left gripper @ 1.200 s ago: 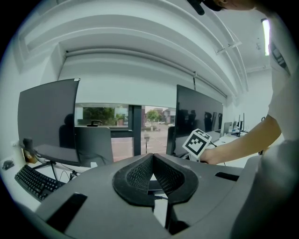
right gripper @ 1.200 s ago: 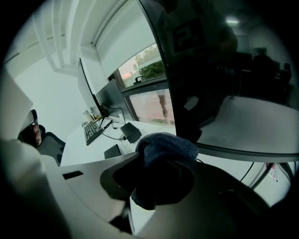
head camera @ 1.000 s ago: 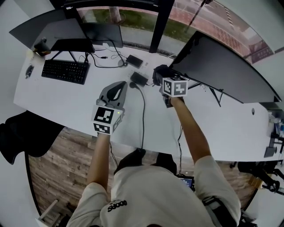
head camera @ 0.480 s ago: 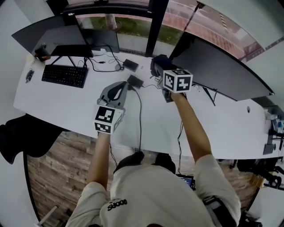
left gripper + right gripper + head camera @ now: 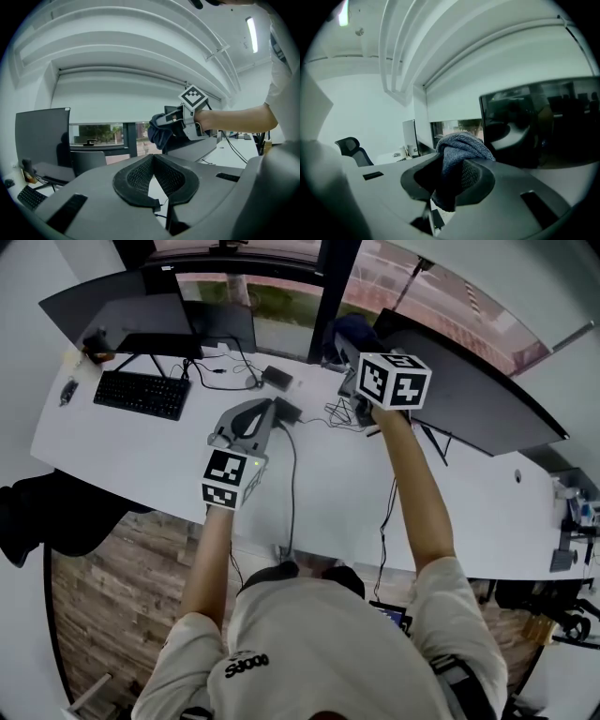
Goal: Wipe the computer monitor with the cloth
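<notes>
A dark blue-grey cloth (image 5: 460, 146) is bunched between the jaws of my right gripper (image 5: 452, 165), which is shut on it. In the head view that gripper (image 5: 354, 357) is raised above the desk, and it holds the cloth (image 5: 345, 334) close to the left end of the big dark monitor (image 5: 478, 381). The screen (image 5: 543, 123) fills the right of the right gripper view, just beyond the cloth. My left gripper (image 5: 265, 410) hovers low over the desk to the left, shut and empty. The left gripper view also shows the right gripper (image 5: 180, 123) with the cloth (image 5: 158, 133).
On the white desk (image 5: 122, 446) are a black keyboard (image 5: 141, 393), a second monitor (image 5: 112, 307) at the far left, small black boxes (image 5: 277, 378) and loose cables (image 5: 292, 474). A window pillar (image 5: 330, 282) stands behind the desk.
My right gripper has lifted the cloth off the desk and carried it up and away to the monitor's left end. The left gripper has hardly moved.
</notes>
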`<control>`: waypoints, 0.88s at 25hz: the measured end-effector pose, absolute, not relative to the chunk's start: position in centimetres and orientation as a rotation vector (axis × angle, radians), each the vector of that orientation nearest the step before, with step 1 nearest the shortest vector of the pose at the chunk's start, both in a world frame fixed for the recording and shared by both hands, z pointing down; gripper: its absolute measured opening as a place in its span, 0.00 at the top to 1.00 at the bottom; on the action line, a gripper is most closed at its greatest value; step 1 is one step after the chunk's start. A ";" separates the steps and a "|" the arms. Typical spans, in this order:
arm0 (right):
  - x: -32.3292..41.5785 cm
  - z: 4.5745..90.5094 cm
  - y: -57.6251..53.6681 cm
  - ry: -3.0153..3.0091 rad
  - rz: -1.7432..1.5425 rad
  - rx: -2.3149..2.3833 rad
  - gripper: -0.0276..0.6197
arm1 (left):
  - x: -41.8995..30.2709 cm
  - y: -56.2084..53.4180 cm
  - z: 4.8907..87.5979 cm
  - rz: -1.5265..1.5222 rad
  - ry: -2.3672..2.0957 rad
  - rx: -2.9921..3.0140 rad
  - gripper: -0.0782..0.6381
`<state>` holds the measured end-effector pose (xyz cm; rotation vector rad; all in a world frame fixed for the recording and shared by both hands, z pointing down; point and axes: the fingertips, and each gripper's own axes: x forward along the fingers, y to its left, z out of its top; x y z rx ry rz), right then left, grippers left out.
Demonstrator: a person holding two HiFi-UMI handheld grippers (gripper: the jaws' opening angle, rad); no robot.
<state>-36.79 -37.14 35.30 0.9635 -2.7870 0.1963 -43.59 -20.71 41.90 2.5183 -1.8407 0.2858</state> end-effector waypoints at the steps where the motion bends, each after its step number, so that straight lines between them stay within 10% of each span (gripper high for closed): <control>1: -36.8 34.4 -37.0 -2.797 0.181 0.959 0.87 | -43.3 -20.6 41.5 0.282 -1.842 2.524 0.87; 12: -34.4 24.2 -32.9 -2.885 -0.073 0.893 0.87 | -39.8 -20.0 36.3 0.274 -1.861 2.621 0.87; 22: -17.1 22.4 -30.1 -2.783 -0.117 1.082 0.87 | -31.1 -22.4 30.8 0.195 -1.793 2.768 0.87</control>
